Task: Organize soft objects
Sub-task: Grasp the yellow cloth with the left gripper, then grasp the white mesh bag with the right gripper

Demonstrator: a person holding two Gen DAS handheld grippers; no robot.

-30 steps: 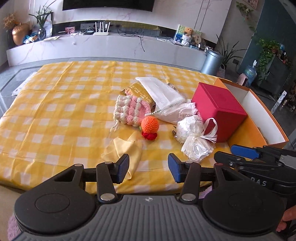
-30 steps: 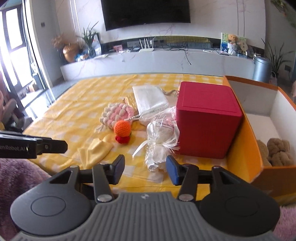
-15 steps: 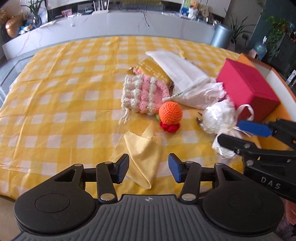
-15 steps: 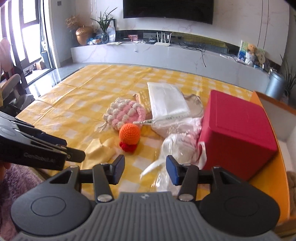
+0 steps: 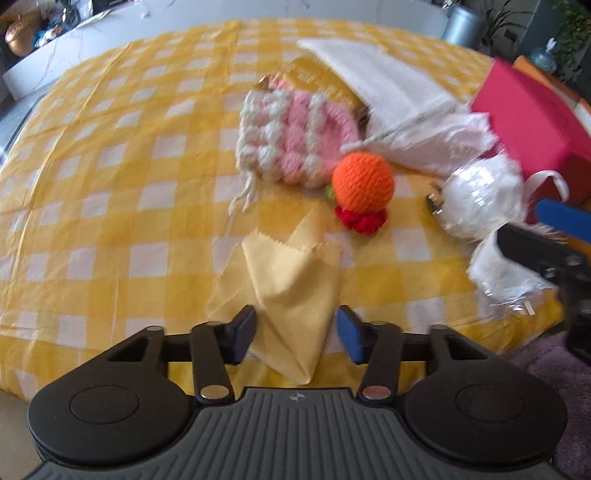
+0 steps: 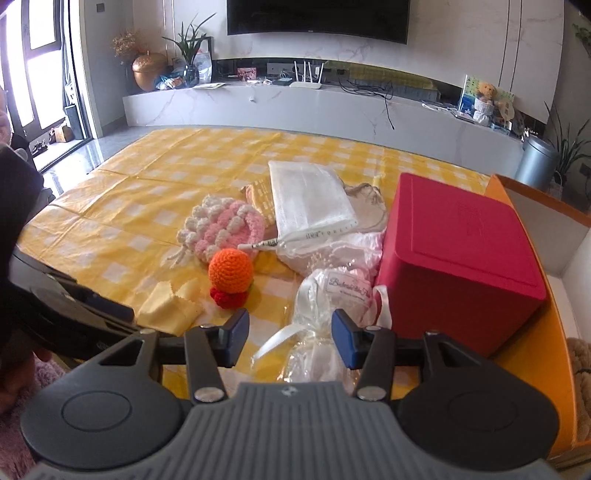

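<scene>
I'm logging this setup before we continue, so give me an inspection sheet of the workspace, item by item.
Surface: yellow checked tablecloth, wrinkled.
Job's things: folded yellow cloth; orange crochet ball; pink and white knit pouch; white mesh bag; ribboned gift bag.
Clutter: red box; orange carton beside it.
Grippers: left gripper open, jaws just closing in, yellow cloth between them, untouched; right gripper open over the gift bag.
Cables: black wires on the far marble counter.
Surroundings: wall TV, plants, metal bin.
</scene>
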